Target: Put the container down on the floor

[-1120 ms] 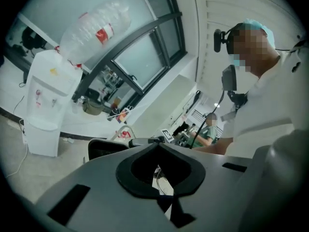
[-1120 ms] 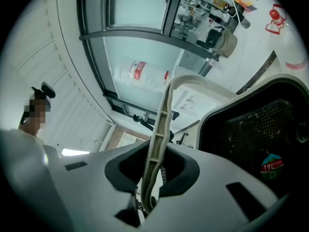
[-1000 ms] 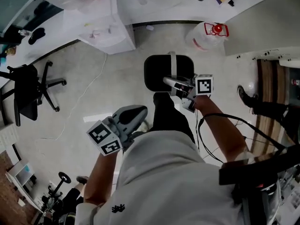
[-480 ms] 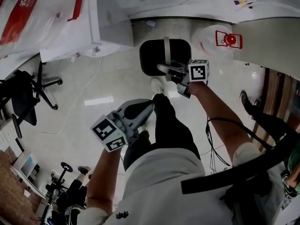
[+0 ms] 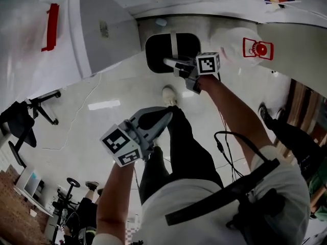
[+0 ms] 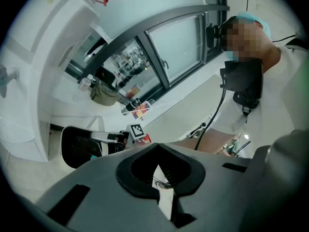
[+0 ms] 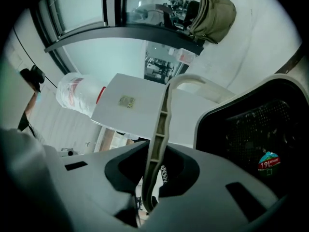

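Nearest me, my left tongs (image 5: 166,117) hang by my thigh with the jaws together on nothing; they have no part in this. Past my shoe (image 5: 168,93), at the end of my outstretched right arm, the right tongs (image 5: 171,63) are clamped on the pale handle (image 7: 161,124) of the black container (image 5: 158,52), with the ribbed band pinched between the jaws. The container lies straight ahead of me and directly under that grip. Its open mouth faces up, and it hangs over the floor (image 5: 102,126) close to the foot of the white counter (image 5: 214,4). The handle arches over the mouth along a line running away from me, and my tongs reach in from the right, crossing it. From above I cannot tell whether the base touches the floor or hangs just clear of it; I judge it low but hanging. So the coming move turns on one thing: the floor is straight down from the tongs. The right arm alone bears the load, and a level descent should seat the base flat before I let the handle go. The jug (image 5: 245,45) sits just right of the container, near enough that a swing could knock it.
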`<state>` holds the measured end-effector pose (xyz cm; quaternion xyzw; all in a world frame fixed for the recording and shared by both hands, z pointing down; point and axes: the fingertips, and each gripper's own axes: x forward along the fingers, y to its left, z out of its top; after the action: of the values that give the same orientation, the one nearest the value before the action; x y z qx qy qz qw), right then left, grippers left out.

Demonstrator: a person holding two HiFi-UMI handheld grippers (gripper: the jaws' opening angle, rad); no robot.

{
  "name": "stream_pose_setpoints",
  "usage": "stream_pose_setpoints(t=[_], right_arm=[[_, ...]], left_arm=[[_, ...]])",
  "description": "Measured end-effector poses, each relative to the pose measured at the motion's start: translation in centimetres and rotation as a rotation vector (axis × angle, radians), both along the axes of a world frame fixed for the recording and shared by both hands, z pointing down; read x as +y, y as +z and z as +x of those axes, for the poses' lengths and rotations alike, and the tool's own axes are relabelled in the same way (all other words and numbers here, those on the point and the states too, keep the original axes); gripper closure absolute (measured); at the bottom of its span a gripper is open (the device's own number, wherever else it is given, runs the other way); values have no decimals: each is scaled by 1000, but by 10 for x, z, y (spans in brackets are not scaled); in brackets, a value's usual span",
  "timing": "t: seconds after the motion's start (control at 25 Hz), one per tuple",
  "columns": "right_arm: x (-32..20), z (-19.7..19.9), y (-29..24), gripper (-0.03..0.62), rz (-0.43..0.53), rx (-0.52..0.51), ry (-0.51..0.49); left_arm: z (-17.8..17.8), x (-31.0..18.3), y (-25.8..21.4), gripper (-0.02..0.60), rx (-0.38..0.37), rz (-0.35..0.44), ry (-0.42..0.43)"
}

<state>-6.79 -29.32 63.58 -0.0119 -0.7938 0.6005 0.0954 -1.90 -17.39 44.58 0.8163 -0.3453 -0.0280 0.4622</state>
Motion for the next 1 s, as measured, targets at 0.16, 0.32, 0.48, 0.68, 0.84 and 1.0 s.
stream_pose_setpoints(t=[0.16, 0.32, 0.48, 0.68, 0.84, 1.0], right_arm=[[-18, -13, 41, 556, -11, 13, 0], [-32, -27, 83, 556, -13, 24, -1], [-46, -38, 122, 556, -42, 21, 15], [-63, -43, 168, 556, -25, 39, 9], [-69, -45, 194, 556, -31, 40, 8], [-67, -45, 208, 556, -51, 9, 2]], left_arm=[[-4, -9, 26, 571, 15, -22, -5], [-7, -10, 53, 572, 28, -40, 4], [-12, -9, 78, 571, 38, -65, 8], [-17, -9, 106, 571, 52, -89, -17], [-17, -8, 120, 571, 64, -96, -26], [-14, -10, 130, 571, 80, -98, -38]])
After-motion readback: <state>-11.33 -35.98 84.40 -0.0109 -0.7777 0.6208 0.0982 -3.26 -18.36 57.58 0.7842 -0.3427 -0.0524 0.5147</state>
